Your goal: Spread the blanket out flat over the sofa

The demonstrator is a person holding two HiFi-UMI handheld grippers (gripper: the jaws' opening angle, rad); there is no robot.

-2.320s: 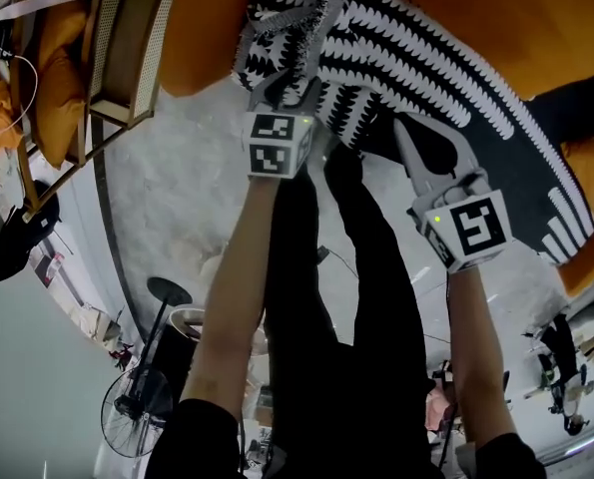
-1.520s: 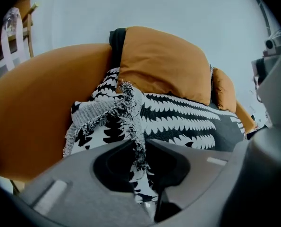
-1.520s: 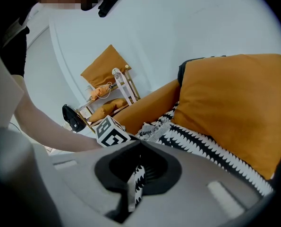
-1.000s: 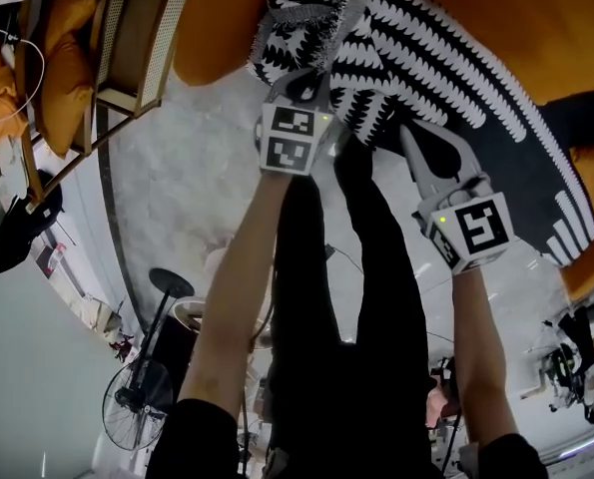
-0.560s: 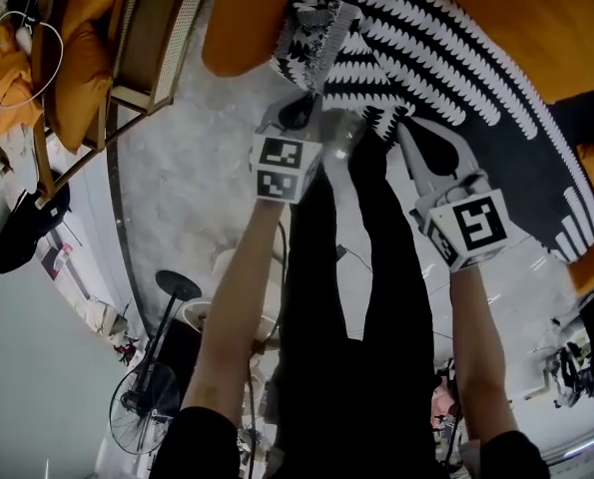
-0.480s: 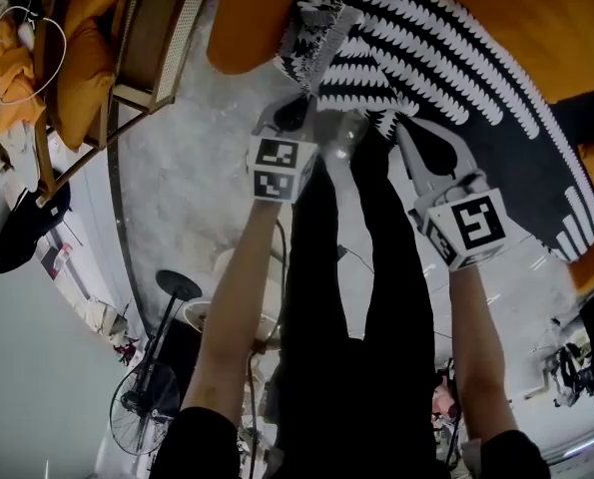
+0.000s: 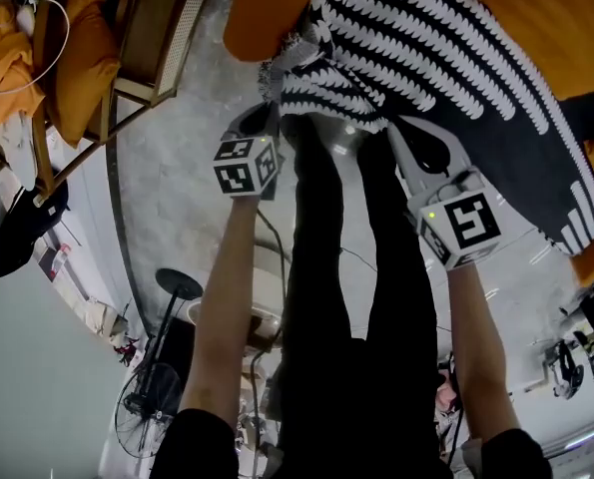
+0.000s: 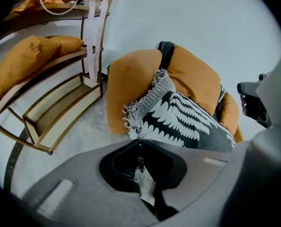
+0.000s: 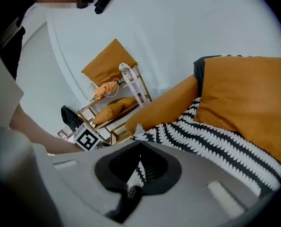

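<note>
A black-and-white patterned blanket (image 7: pixel 446 78) lies across an orange sofa (image 7: pixel 536 18), its fringed corner hanging off the front edge. My left gripper (image 7: pixel 270 108) is shut on that fringed edge; in the left gripper view a strip of cloth runs back between the closed jaws of the left gripper (image 8: pixel 140 142), with the blanket (image 8: pixel 178 117) and sofa (image 8: pixel 131 84) beyond. My right gripper (image 7: pixel 398 130) is shut on the blanket's front edge further right. The right gripper view shows patterned cloth pinched in the right gripper (image 9: pixel 139 144), and the blanket (image 9: pixel 216 141) under an orange cushion (image 9: pixel 244 93).
A wooden rattan rack (image 7: pixel 127 58) holding orange cushions stands left of the sofa on the grey floor. A black bag (image 7: pixel 17 238) and a standing fan (image 7: pixel 142 407) are further left. The person's black-trousered legs (image 7: pixel 346 297) stand between the two arms.
The left gripper has moved left and back from the sofa with the fringed corner, and the bunched fold has drawn out flatter. The right gripper has stayed almost still.
</note>
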